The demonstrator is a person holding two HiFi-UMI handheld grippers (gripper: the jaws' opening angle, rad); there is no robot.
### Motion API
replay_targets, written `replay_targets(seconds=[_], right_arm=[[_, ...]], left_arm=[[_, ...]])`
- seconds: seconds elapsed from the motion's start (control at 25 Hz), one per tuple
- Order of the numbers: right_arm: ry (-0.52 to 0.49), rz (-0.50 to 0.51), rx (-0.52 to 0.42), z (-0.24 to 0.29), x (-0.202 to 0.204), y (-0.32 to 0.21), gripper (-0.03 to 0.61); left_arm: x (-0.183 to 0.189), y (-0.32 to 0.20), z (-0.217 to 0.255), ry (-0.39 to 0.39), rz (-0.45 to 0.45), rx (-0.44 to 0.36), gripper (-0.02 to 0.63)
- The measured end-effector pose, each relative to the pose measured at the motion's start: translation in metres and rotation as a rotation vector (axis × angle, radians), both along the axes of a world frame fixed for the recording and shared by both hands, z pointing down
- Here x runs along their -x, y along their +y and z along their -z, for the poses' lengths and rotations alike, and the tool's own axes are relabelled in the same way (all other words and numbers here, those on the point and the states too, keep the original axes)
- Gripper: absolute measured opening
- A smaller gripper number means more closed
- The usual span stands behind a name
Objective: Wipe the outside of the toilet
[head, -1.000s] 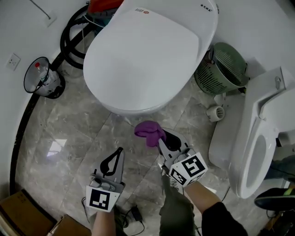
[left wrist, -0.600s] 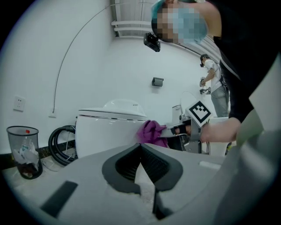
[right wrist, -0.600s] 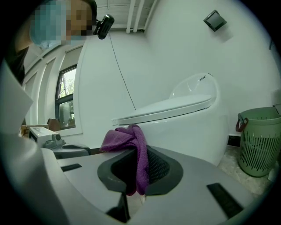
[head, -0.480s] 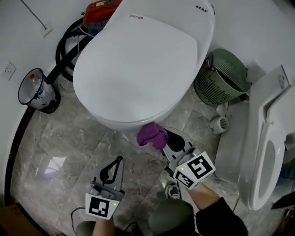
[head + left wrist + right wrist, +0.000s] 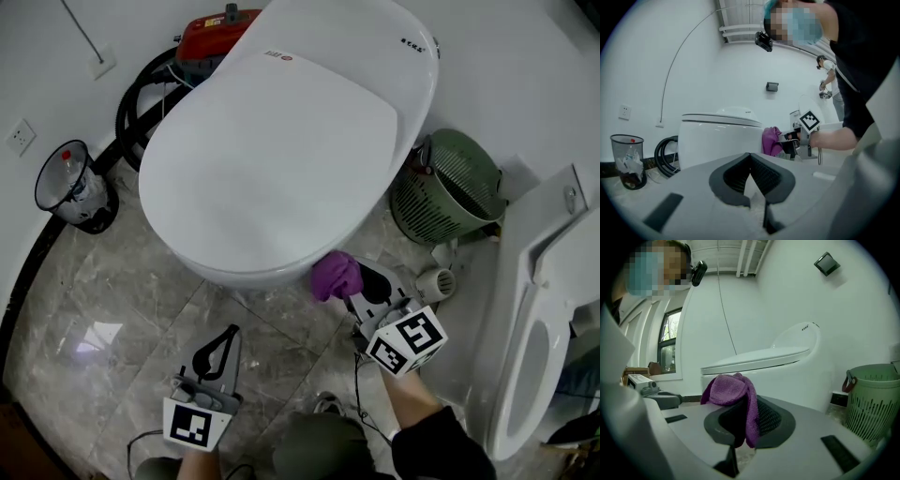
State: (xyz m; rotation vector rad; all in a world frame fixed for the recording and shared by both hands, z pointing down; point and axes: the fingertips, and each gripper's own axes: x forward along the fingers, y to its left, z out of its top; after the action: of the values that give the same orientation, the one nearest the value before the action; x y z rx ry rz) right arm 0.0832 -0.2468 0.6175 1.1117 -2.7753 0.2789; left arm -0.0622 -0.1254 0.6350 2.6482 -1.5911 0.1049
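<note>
A white toilet with its lid down fills the upper middle of the head view and shows as well in the left gripper view and the right gripper view. My right gripper is shut on a purple cloth, bunched at the jaw tips and held against the lower front right of the bowl. My left gripper hangs low over the floor in front of the toilet, shut with nothing in it, its tips meeting.
A green slatted basket stands right of the toilet, and a second white toilet lies at the far right. A black hose, a red machine and a bin sit to the left. The floor is grey marble tile.
My right gripper has carried the purple cloth up and to the right, from the floor in front of the bowl to its lower right side. The left gripper has barely shifted.
</note>
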Motion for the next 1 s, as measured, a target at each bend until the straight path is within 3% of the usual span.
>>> replay_targets(seconds=[0.2,0.36,0.64,1.0], right_arm=[[0.038,-0.06,-0.054,-0.002,-0.044,-0.039,0.041],[0.094,-0.178,-0.103,-0.004,-0.091,-0.085,0.041],[0.153,-0.386,-0.155,-0.001,-0.16,-0.176,0.04],[0.171,-0.623,-0.063,-0.019,-0.206,-0.257,0.04]], left_arm=[[-0.033,-0.008,-0.012,-0.007,-0.058,0.012,0.003],[-0.05,-0.007,-0.028,-0.007,-0.081,0.068,0.003],[-0.065,-0.003,-0.035,-0.034,-0.103,0.096,0.003],[-0.06,0.004,-0.044,-0.074,-0.078,0.127,0.003]])
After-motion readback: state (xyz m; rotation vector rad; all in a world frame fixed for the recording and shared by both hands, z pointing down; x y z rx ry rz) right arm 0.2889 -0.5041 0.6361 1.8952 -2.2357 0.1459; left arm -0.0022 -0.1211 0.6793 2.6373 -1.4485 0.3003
